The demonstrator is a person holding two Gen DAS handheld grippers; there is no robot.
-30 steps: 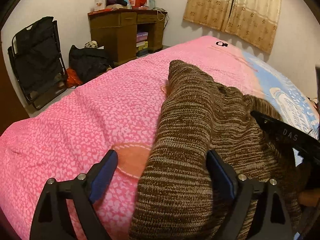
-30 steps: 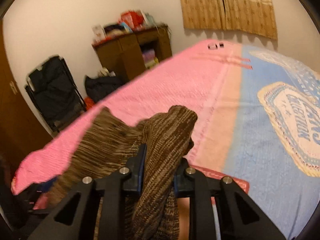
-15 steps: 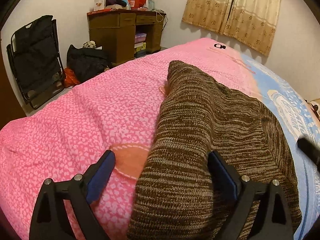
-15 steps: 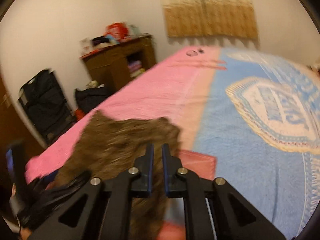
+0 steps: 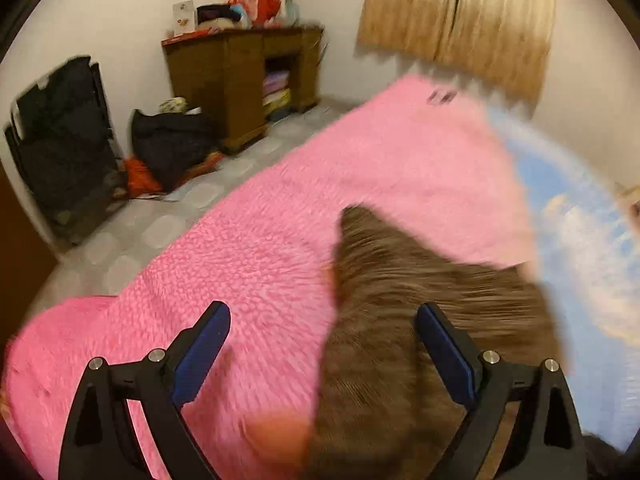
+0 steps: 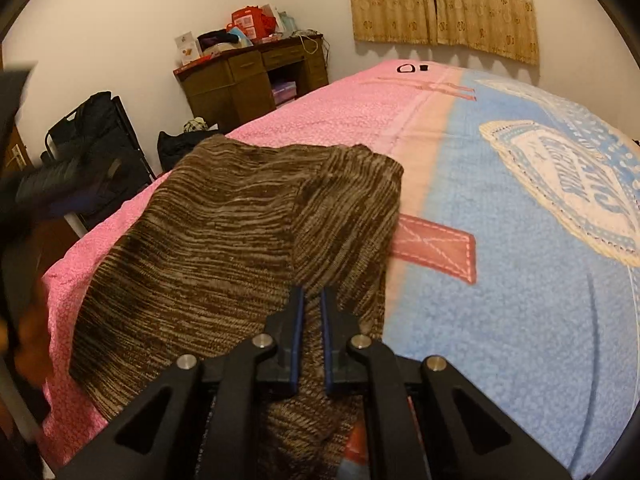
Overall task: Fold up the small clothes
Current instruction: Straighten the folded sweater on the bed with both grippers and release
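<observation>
- Since a second ago the brown knit garment (image 6: 224, 248) has come down from its raised bunch and lies spread on the bed, and the left claw (image 5: 320, 352) has pulled back and up, so its view now takes in more floor and blurs with motion.
- Right claw (image 6: 311, 332) — its blue-padded fingers (image 6: 297, 332) stand nearly together over the near edge of the garment, with a narrow strip of knit showing in the slit between them; whether they pinch the fabric cannot be told.
- Left claw: its two fingers (image 5: 202, 346) stand wide apart, holding nothing; the left one hangs over bare pink blanket, the right one over the knit.
- In the right wrist view the garment lies across the pink side of the bed cover (image 6: 340, 116), its right edge reaching the peach stripe, with a folded layer rising toward a rounded far right corner.
- A red stitched patch (image 6: 436, 250) on the cover sits just right of the garment, its left end tucked under the knit.
- Further right the cover turns blue, with a white badge print (image 6: 560, 176).
- Far left stands a wooden desk (image 6: 248, 80) piled with boxes, with a black bag (image 6: 180, 146) and a black folding chair (image 6: 100, 140) near it on the floor.
- Patterned curtains (image 6: 444, 4) hang on the far wall.
</observation>
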